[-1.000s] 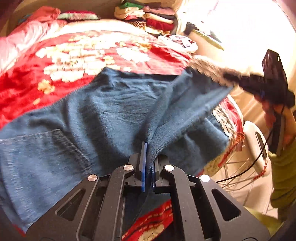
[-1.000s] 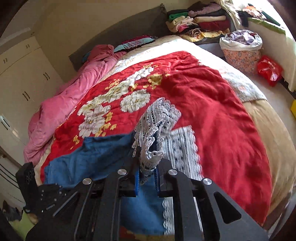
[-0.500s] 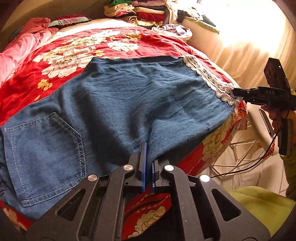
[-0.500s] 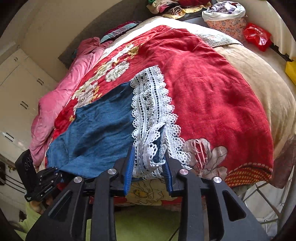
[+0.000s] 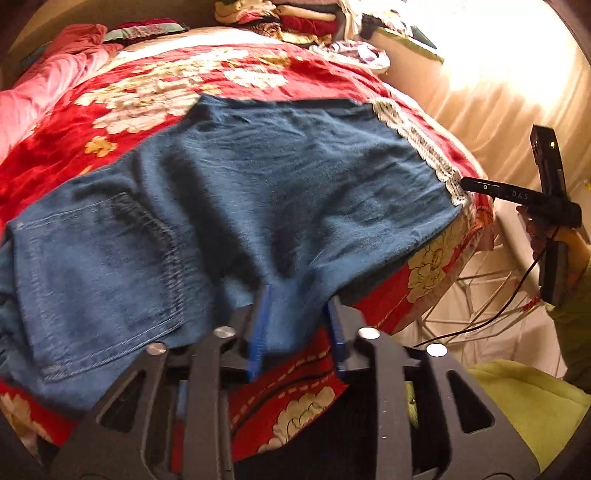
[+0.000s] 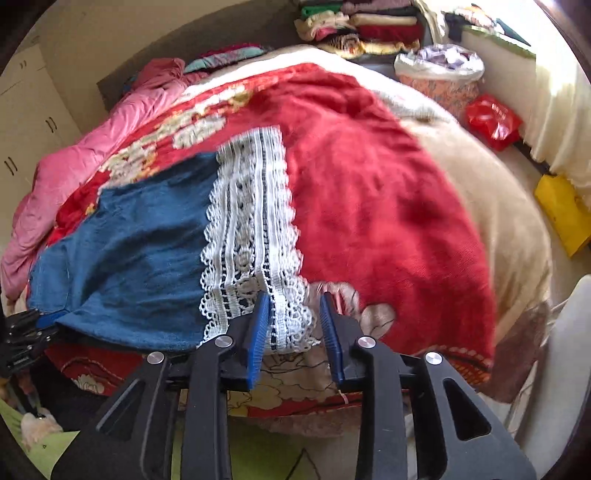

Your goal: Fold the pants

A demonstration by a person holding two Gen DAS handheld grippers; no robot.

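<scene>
A home bedroom: a bed (image 6: pixel 424 229) under a red flowered blanket (image 6: pixel 369 184), folded clothes (image 6: pixel 369 26) stacked at twelve o'clock, probably a wardrobe (image 6: pixel 29 122) at nine o'clock.

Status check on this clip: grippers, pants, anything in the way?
Left gripper jaws opening, denim edge loose between them. Right gripper open around lace hem. Pants spread flat on red blanket. No obstruction seen.

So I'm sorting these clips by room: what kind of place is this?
Most likely a home bedroom: a bed with a red floral blanket, a pink quilt along its far side, stacked folded clothes behind it, and wardrobe doors at the wall.
</scene>
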